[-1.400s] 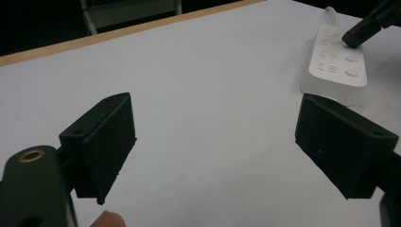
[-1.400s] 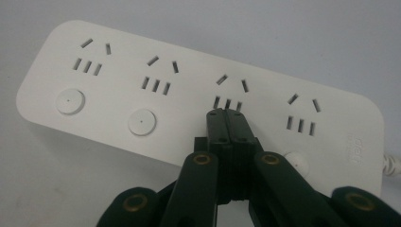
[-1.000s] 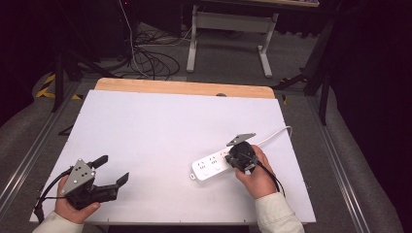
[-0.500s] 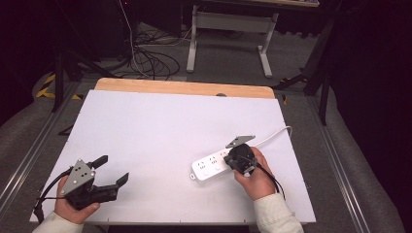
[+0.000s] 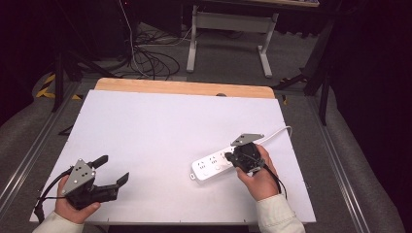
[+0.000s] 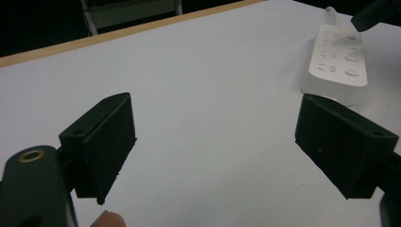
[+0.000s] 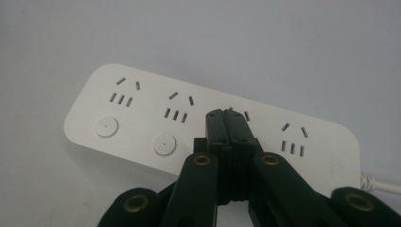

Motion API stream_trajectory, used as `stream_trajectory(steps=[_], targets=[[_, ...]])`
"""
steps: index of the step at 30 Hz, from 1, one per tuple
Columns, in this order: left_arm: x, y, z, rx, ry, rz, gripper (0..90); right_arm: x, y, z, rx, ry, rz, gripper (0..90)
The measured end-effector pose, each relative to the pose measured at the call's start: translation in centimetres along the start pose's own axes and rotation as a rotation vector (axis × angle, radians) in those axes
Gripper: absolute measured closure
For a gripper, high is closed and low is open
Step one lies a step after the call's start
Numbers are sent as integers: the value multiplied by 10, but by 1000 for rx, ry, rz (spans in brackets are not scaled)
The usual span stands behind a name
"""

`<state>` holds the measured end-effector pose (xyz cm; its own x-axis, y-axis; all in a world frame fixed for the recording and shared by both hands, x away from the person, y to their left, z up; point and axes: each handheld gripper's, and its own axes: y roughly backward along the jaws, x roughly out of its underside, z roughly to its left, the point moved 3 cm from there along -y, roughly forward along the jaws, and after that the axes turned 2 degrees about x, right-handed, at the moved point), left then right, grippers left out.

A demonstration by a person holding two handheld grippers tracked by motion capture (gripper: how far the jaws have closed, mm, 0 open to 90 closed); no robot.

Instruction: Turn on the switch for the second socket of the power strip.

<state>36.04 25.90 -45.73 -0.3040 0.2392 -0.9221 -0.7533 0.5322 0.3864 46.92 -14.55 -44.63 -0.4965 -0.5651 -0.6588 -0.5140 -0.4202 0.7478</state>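
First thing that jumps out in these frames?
The white power strip on the right of the white table, with the right claw shut, its tips over the third socket set. Near the table's front left corner, the left claw is held wide open over bare surface, nothing between its jaws.

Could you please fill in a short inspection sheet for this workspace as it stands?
Surface: white table top, wooden strip along its far edge.
Job's things: white power strip lying flat, sockets and round buttons facing up.
Clutter: nothing seen.
Grippers: right gripper shut, its tips over the strip's third socket set; contact cannot be told. Left gripper open, holding nothing, over bare table.
Cables: strip's white cord runs toward the table's right edge; black cables lie on the floor beyond.
Surroundings: grey floor, a white stand behind the table, dark room.
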Motion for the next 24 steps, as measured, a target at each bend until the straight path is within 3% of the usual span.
stream_trajectory(steps=[9, 17, 21, 24], targets=[[0, -1, 0, -2, 8, 0, 137, -4, 16, 3, 13, 21, -72, 900], [0, -1, 0, -3, 11, -2, 136, -6, 23, 7, 11, 39, -98, 900], [0, -1, 0, -3, 9, 2, 136, -7, 24, 8, -8, 41, -106, 866], [0, -1, 0, -4, 7, 3, 136, -7, 25, 8, -21, 41, -115, 782]])
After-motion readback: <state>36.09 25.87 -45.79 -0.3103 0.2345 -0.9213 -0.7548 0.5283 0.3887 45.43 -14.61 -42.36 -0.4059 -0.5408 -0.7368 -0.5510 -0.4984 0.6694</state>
